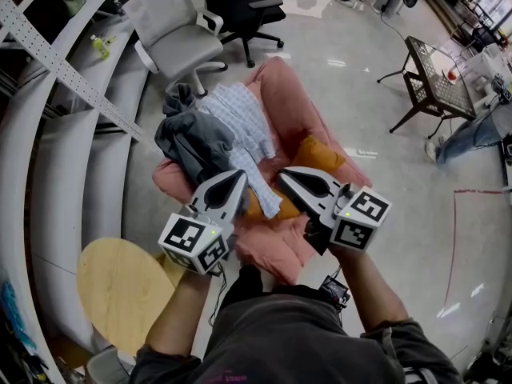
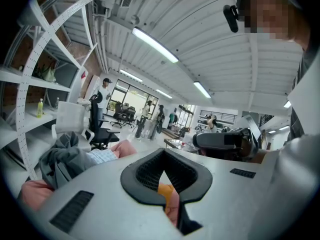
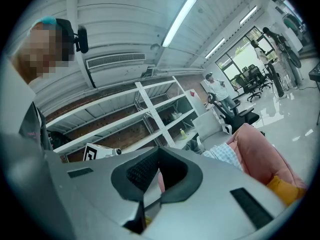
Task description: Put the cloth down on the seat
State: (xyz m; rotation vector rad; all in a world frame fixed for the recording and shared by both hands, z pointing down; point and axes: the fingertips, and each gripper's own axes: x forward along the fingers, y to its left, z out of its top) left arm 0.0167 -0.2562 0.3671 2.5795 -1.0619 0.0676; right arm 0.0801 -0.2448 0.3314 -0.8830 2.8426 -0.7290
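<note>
A pink armchair (image 1: 292, 94) carries a checked light-blue cloth (image 1: 240, 122) draped down its seat, with a grey garment (image 1: 196, 138) bunched at its left and an orange cushion (image 1: 316, 154) at its right. My left gripper (image 1: 238, 176) hovers shut over the cloth's lower end and holds nothing. My right gripper (image 1: 284, 174) is beside it, shut and empty too. In the left gripper view the gripper (image 2: 163, 154) points past the grey garment (image 2: 62, 161) and the checked cloth (image 2: 102, 155). The right gripper view shows that gripper (image 3: 160, 151) aimed towards the checked cloth (image 3: 222, 154) and the pink armchair (image 3: 260, 149).
A grey office chair (image 1: 172, 26) and a black one (image 1: 240, 10) stand behind the armchair. White shelving (image 1: 72, 134) runs along the left. A round wooden table (image 1: 120, 290) is at my lower left, a metal side table (image 1: 436, 74) at the far right beside a person's leg (image 1: 476, 134).
</note>
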